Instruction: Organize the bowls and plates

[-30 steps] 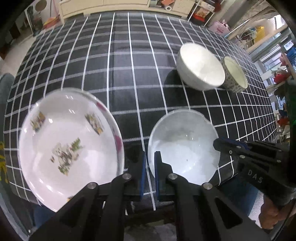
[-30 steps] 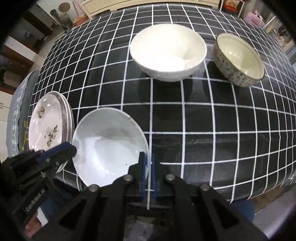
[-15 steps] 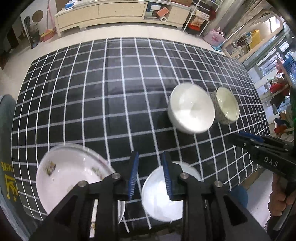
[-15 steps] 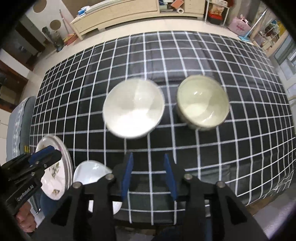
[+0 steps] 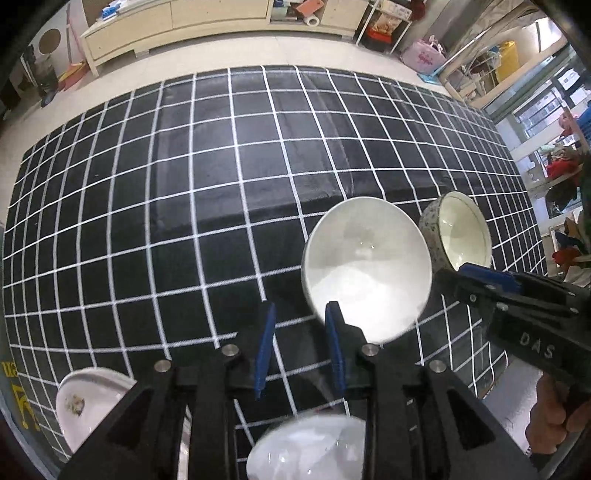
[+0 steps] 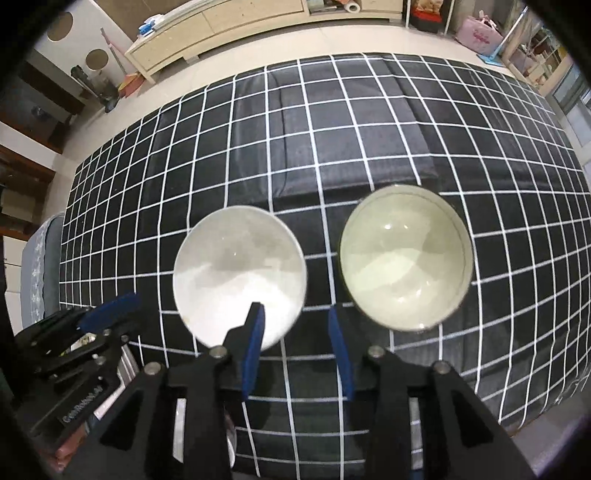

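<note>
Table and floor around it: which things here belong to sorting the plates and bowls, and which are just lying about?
Job: white bowl; speckled bowl; small white bowl; floral plate.
Lying about: pink bag; tape roll; low cabinet.

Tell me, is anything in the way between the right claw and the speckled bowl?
No, nothing visible. The right claw hangs open and empty above bare checked tablecloth. The speckled bowl sits just ahead, apart from the white bowl beside it.

The right claw (image 5: 480, 280) body reads "DAS"; the left claw's (image 6: 107, 310) lettering is too blurred.
</note>
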The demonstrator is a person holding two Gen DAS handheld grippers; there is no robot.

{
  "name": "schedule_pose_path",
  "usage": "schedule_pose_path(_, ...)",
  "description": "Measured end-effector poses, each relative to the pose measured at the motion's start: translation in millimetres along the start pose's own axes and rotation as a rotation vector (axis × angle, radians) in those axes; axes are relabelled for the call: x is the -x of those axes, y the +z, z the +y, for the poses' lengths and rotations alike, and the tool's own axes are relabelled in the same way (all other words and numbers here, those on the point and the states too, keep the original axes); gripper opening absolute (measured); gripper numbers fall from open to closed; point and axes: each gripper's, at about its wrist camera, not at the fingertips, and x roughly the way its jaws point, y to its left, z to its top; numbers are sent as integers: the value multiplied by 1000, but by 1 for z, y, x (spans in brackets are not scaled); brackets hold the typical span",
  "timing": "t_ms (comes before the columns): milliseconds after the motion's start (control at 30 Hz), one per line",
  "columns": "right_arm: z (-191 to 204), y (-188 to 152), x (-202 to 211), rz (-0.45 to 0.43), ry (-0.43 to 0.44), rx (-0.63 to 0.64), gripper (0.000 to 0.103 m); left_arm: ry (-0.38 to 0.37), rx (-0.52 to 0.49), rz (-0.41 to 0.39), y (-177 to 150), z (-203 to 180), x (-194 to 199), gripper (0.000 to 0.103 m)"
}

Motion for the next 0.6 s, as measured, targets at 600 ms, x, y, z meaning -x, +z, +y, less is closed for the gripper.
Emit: schedule_pose_path(600,5,10,-38,5,-76,-15,10,48,-60,27,15,-13,-42,8)
